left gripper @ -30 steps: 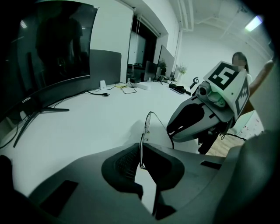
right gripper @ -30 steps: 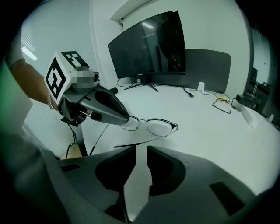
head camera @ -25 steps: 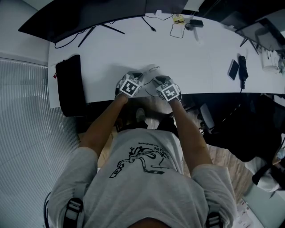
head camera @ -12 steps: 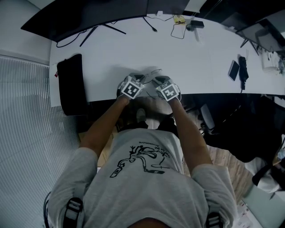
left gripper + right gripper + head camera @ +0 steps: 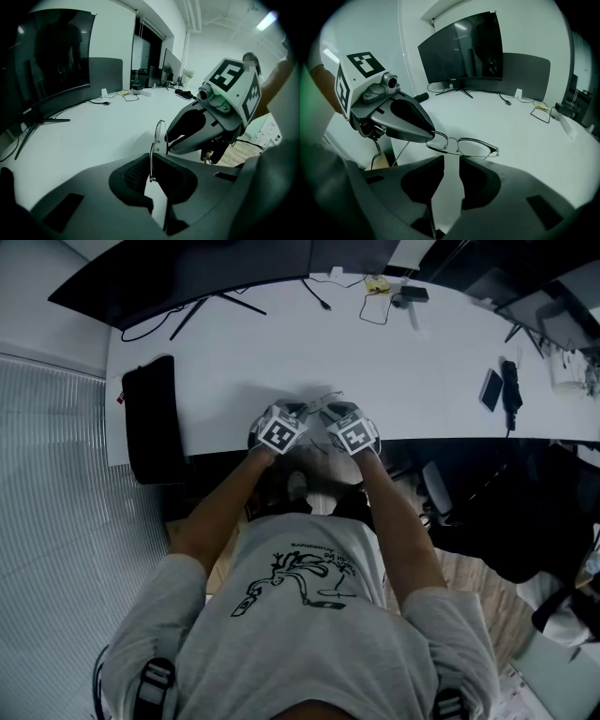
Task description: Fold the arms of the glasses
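Glasses (image 5: 461, 146): thin wire frame with two rounded-rectangular clear lenses joined by a slim bridge. They sit at the near edge of the smooth white table (image 5: 394, 362), between the two grippers.

Left gripper (image 5: 151, 164): dark matte jaws with hollowed pads, one of them ribbed. They are drawn nearly together and clamped on one end of the frame, whose wire runs edge-on up out of the narrow gap. Its body carries a white cube with square black markers.

Right gripper (image 5: 451, 160): jaws of the same moulded shape, parted by a slim wedge-shaped gap through which bare tabletop shows. They have just been opening. Nothing lies between them, and the frame passes just beyond their tips.

Curved monitor (image 5: 464, 51): glossy black screen on a splayed-leg stand, at the far side of the table.
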`<state>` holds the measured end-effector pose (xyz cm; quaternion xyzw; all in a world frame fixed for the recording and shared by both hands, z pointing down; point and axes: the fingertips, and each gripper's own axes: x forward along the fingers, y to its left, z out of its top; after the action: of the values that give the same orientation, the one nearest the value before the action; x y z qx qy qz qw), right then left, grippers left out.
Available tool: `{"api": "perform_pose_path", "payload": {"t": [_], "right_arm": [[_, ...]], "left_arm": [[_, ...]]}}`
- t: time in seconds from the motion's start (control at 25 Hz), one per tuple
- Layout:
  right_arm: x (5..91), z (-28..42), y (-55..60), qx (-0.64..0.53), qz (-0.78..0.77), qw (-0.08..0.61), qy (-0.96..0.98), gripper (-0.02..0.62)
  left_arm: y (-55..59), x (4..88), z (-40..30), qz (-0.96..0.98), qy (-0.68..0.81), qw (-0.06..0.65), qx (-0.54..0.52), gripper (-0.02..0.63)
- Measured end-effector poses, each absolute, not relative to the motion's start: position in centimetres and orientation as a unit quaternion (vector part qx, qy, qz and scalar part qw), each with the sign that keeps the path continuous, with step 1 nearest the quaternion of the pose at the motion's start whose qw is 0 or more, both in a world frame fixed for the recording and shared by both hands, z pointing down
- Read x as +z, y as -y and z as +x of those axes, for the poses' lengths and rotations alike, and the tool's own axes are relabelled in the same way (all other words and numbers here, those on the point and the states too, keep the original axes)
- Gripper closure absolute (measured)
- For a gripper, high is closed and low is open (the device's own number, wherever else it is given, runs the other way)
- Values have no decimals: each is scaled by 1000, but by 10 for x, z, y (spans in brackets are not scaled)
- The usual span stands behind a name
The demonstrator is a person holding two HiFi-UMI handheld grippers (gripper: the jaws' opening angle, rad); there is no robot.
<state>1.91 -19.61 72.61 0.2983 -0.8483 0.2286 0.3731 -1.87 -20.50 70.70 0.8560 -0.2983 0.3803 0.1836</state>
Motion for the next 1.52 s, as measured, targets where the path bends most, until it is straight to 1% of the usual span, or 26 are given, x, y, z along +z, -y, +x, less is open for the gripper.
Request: {"api": "perform_pose_path", "payload": {"t": [0.52,0.8,0.96,1.24,1.52], "right_arm": [[715,26,187,213,306,374,849,483],[699,22,171,221,317,333,860,477],[691,14,160,224,309,324,866,435],[693,-4,144,204,285,342,872,358],[707,-13,145,205,280,362,865,354]], "left_arm": [[209,702,-23,856,307,178,375,569],[218,709,-31,852,316,165,385,569],[226,710,-37,851,325,157,381,569],[233,711,-40,849,332,161,379,569],[240,710,-45,848,338,173,370,569]]}}
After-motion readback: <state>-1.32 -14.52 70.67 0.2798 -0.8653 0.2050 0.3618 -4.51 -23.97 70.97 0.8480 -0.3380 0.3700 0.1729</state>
